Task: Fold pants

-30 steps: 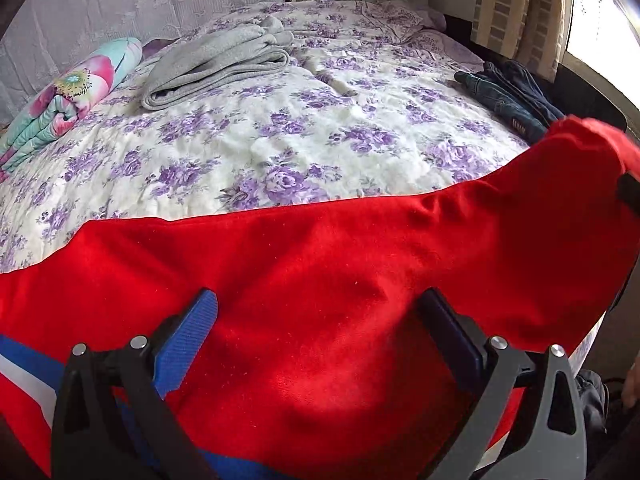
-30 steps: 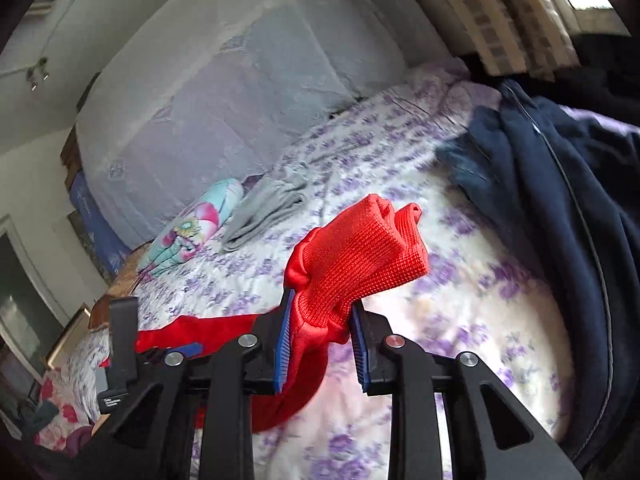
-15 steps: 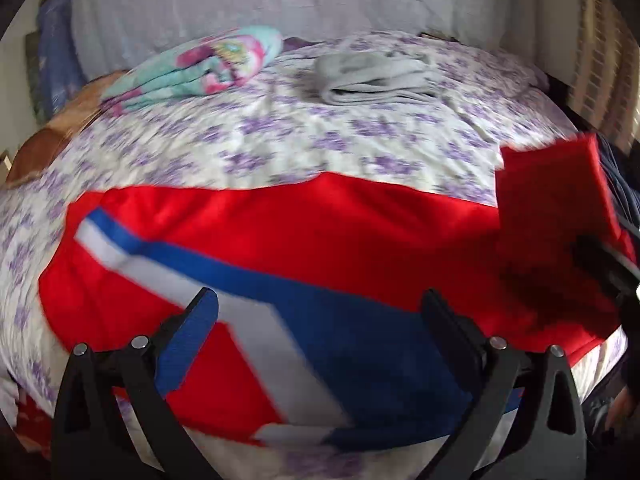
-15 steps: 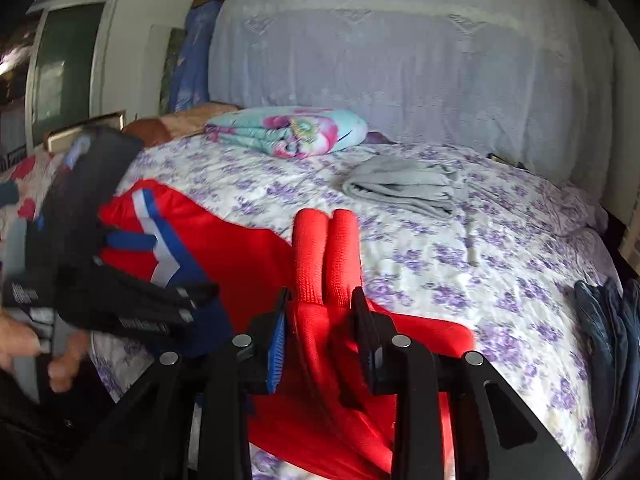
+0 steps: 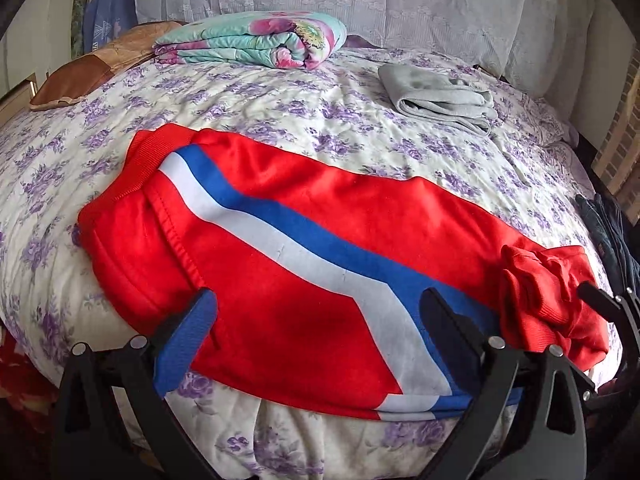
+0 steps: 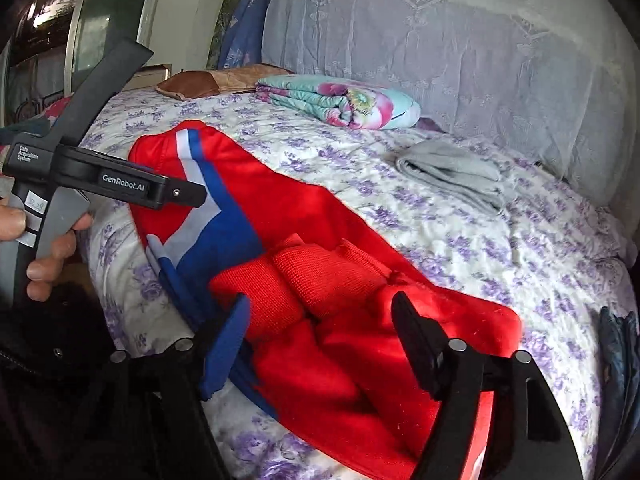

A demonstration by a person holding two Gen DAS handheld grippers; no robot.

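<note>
Red pants point(image 5: 320, 208) with a blue and white side stripe lie stretched across the near side of the bed, waistband at the left. Their ribbed red cuffs point(image 6: 296, 280) lie bunched on top of the leg end. My right gripper point(image 6: 320, 336) straddles those cuffs with its jaws opening, and the pads stand clear of the cloth. My left gripper point(image 5: 320, 320) hovers wide open over the striped middle of the pants, holding nothing. In the right wrist view a hand point(image 6: 44, 248) holds the left gripper's black housing point(image 6: 128, 184) at the left.
A folded grey garment point(image 5: 436, 96) and a rolled floral blanket point(image 5: 256, 44) lie farther back on the purple-flowered bedspread point(image 5: 280, 120). A brown pillow point(image 5: 100, 64) sits at the back left. Dark blue clothes point(image 5: 608, 232) are piled at the bed's right edge.
The right gripper was shut on the red cuffs and has let them go onto the leg. Both grippers swung and rolled, and the pants now lie flat, stripe up.
</note>
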